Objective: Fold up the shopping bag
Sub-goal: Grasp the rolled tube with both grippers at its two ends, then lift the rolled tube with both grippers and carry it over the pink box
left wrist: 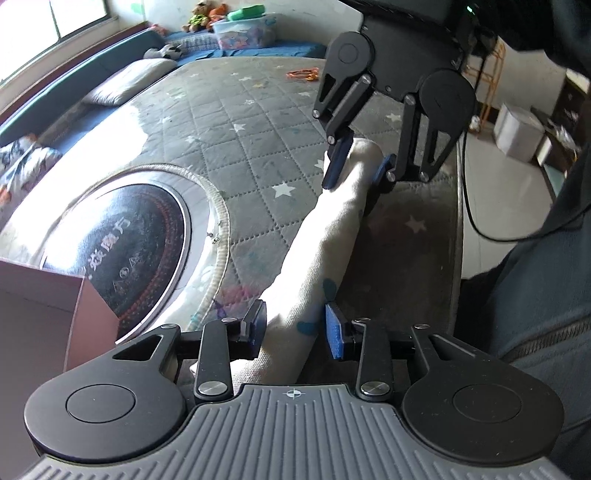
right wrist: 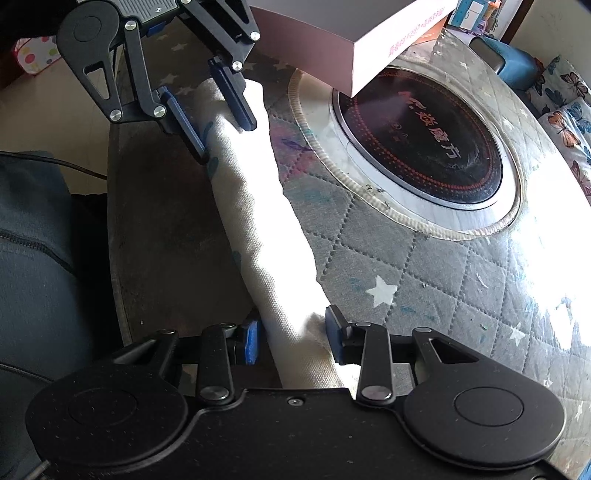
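Note:
The shopping bag [left wrist: 325,236] is cream canvas with blue marks, gathered into a long narrow roll on the quilted table cover. It also shows in the right wrist view [right wrist: 258,229]. My left gripper [left wrist: 295,328] straddles one end of the roll, jaws open with the cloth between them; it shows from the other side in the right wrist view [right wrist: 216,118]. My right gripper [right wrist: 291,332] straddles the other end, jaws open around the cloth, and shows in the left wrist view [left wrist: 360,166]. The roll lies stretched between both grippers.
A round induction cooktop [right wrist: 421,147] with a chrome ring is set in the table beside the bag. A pink box [right wrist: 332,33] stands near it. The table edge [left wrist: 460,206] runs along the person's side. A dark cable [left wrist: 476,221] hangs off the right gripper.

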Action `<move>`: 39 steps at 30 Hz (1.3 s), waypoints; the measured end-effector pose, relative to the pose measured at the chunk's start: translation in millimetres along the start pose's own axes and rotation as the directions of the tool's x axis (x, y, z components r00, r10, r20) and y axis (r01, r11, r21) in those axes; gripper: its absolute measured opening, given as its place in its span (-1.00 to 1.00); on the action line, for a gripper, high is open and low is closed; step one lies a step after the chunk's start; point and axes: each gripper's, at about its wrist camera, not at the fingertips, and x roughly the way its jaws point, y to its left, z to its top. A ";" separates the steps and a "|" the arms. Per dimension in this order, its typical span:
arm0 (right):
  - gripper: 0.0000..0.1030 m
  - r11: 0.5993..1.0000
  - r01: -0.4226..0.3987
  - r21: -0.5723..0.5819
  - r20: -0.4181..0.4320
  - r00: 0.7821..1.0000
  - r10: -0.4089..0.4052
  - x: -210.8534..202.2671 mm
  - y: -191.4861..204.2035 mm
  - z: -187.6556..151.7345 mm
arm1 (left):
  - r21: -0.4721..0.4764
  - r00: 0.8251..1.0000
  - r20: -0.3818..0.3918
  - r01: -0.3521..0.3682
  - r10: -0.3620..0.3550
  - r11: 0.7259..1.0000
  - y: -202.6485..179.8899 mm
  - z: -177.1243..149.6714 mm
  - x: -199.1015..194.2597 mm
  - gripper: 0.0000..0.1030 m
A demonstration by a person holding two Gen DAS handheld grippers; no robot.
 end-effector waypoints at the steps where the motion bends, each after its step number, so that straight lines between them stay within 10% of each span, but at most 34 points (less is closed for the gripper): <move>1: -0.25 1.000 0.001 0.000 0.000 1.000 -0.001 0.0 -0.1 0.0 | 0.010 1.000 -0.007 -0.005 0.005 1.000 0.1 -0.5 0.4 -0.22; 22: -0.24 1.000 -0.007 0.023 0.008 1.000 0.007 0.9 -6.6 -2.3 | 0.060 0.999 -0.007 -0.050 0.051 0.997 9.9 -17.5 8.5 -0.15; 39: -0.39 0.996 0.056 -0.072 0.074 0.996 -0.051 -36.2 19.5 53.1 | -0.251 0.982 0.005 -0.180 0.188 0.951 5.3 -41.6 -74.6 -0.34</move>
